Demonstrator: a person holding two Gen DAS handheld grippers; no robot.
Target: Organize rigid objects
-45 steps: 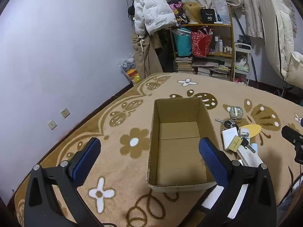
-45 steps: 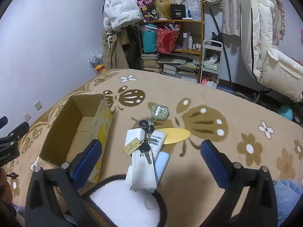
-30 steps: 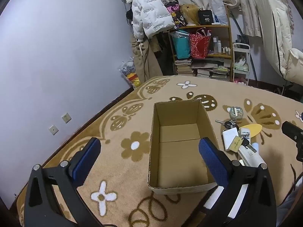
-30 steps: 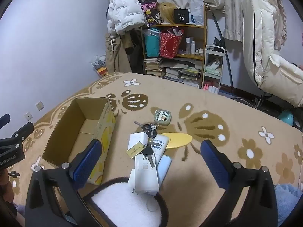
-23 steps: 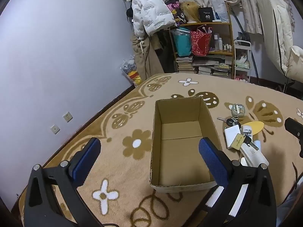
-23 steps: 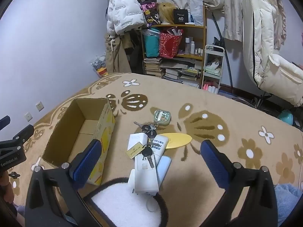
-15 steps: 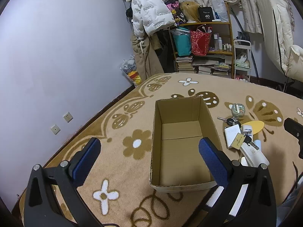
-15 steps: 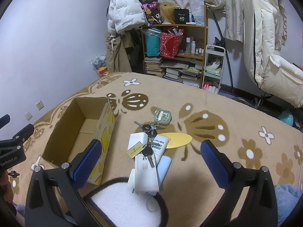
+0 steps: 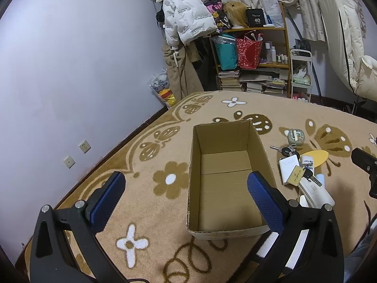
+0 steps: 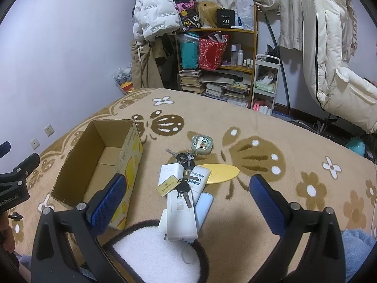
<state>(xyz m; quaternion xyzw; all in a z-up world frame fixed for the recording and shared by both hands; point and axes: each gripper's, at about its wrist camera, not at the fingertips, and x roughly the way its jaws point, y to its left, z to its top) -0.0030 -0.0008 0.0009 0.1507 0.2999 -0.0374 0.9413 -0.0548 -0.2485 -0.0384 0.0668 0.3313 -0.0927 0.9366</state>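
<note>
Both of your grippers hang above the flowered carpet [image 9: 165,254] with their jaws spread wide and nothing between them. Your left gripper [image 9: 186,195] looks down at the cardboard box [image 9: 226,179], which sits open-topped and empty on the carpet; the right blue pad [image 9: 264,200] shows in front of the box's right wall, the left pad over bare carpet. Your right gripper [image 10: 186,198] is over the pile of small things just to the right of the box [image 10: 99,165].

In that pile, seen from the right wrist, a white power bank [image 10: 170,172] lies nearest the box, with a brass key tag [image 10: 167,185] on top of it and a black-headed key [image 10: 183,192] beside the tag. A long white remote-like block [image 10: 180,219] runs toward you from under the key, and a pale blue tube [image 10: 204,206] lies along its right side. A white tube with printed text [image 10: 200,176] rests against a yellow oval piece [image 10: 220,170]. Farther off sit a bunch of dark keys [image 10: 185,159] and a small green case with cartoon print [image 10: 201,143], touching the bunch. A white fluffy cushion with a dark rim [image 10: 153,254] lies at the near edge of the carpet, under the end of the white block.

Your left gripper's arm shows at the left edge of the right wrist view.
</note>
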